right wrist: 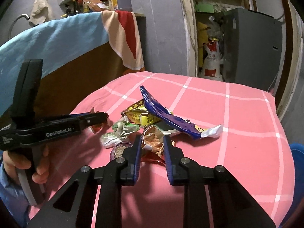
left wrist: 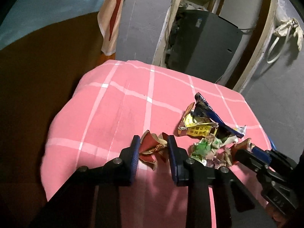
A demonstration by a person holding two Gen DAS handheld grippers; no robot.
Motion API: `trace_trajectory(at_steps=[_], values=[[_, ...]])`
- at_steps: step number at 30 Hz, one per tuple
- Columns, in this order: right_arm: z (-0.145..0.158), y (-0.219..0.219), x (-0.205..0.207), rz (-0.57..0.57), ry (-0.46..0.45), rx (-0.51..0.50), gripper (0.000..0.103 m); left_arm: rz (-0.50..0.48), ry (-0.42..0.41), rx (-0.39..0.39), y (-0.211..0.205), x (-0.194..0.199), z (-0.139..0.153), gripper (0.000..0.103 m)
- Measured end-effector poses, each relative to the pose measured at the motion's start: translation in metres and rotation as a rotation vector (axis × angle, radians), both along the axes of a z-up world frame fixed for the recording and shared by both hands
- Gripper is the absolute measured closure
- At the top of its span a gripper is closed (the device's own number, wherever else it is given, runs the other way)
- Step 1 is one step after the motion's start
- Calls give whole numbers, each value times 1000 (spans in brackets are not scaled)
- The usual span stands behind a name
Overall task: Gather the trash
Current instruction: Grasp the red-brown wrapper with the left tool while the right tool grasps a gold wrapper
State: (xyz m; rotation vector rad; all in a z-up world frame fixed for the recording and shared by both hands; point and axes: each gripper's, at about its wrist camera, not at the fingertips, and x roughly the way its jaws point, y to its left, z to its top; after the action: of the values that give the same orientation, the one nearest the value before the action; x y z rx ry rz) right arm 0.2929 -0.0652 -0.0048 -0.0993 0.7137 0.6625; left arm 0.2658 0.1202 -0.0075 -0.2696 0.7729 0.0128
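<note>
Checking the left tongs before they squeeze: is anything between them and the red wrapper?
Nothing visible. The red wrapper already sits between the open fingers of the left tongs, on the pink checked cloth. The green wrapper lies just outside them.

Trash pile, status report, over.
Left hand-held gripper straddling red wrapper. Right hand-held gripper straddling orange wrapper. Blue wrapper loose. Nothing blocking.

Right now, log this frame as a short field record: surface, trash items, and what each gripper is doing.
surface: pink checked cloth
trash: blue wrapper, yellow wrapper, green wrapper, red wrapper, orange wrapper
left gripper: open, fingers either side of the red wrapper
right gripper: open, fingers either side of the orange wrapper
collected: nothing lifted yet
</note>
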Motion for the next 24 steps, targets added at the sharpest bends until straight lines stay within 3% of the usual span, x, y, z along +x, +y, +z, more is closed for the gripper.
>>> trace_trajectory(at_steps=[6, 24], values=[[8, -14, -13, -1, -45, 42, 83, 9, -58, -58, -3, -17, 4, 80], [62, -80, -65, -54, -310, 232, 83, -100, -414, -80, -81, -76, 74, 80]])
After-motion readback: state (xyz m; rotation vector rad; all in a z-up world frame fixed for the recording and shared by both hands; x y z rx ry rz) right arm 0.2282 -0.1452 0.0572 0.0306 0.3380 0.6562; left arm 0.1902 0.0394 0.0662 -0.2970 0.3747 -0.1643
